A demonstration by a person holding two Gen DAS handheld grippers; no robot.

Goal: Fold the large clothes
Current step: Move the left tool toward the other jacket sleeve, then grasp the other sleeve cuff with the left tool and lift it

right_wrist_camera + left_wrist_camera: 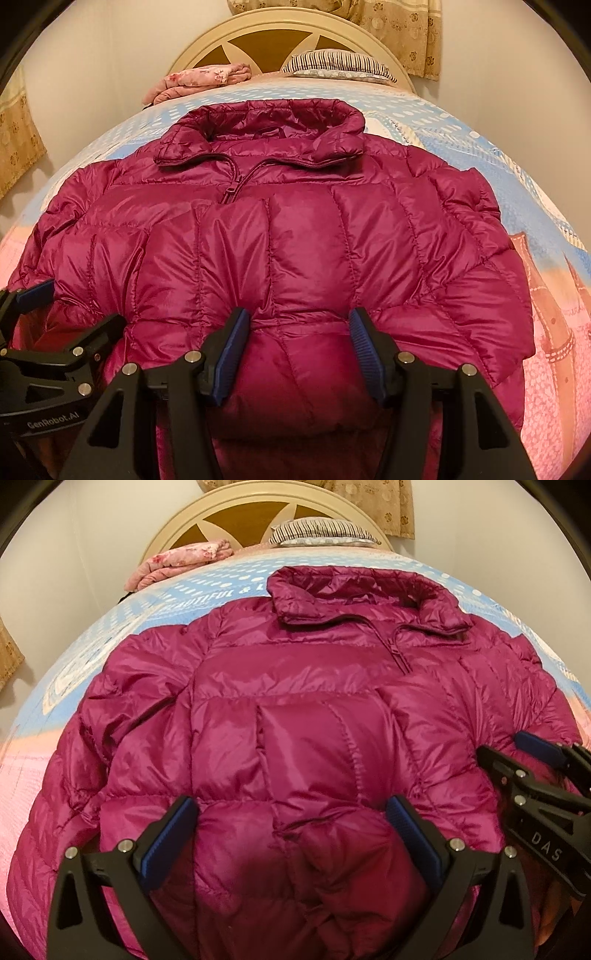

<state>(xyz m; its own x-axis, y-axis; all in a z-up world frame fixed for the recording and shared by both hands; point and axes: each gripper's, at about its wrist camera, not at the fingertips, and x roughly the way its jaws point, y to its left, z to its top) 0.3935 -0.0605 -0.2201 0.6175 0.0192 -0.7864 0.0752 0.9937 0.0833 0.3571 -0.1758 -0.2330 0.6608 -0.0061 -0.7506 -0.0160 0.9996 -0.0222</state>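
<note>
Left wrist view. Item: magenta down jacket (295, 709), spread front-up on the bed (92, 638), collar (362, 598) at the far end toward the headboard (258, 513), hem nearest the camera. Long axis: straight ahead, away from the gripper. Sleeves appear folded in over the body. Left gripper (291, 834): jaws wide, straddling a puffed ridge of the lower panel; whether the pads press the fabric cannot be told. Right gripper (524, 753) enters at the right edge, just beside, over the jacket's right flank.

Right wrist view. Same jacket (295, 236), zip pull (227, 194) left of centre, collar (266, 129) far, hem near. Right gripper (299, 350): jaws moderately wide, a bulge of the hem panel lying between the pads, not pinched. Left gripper (26, 295) shows at the left edge, level with it.

Judgement: both grippers stand side by side at the hem, equally near; the coming fold likely carries hem toward collar along the long axis. Slippery, springy shell; a shallow bite may slide off.
</note>
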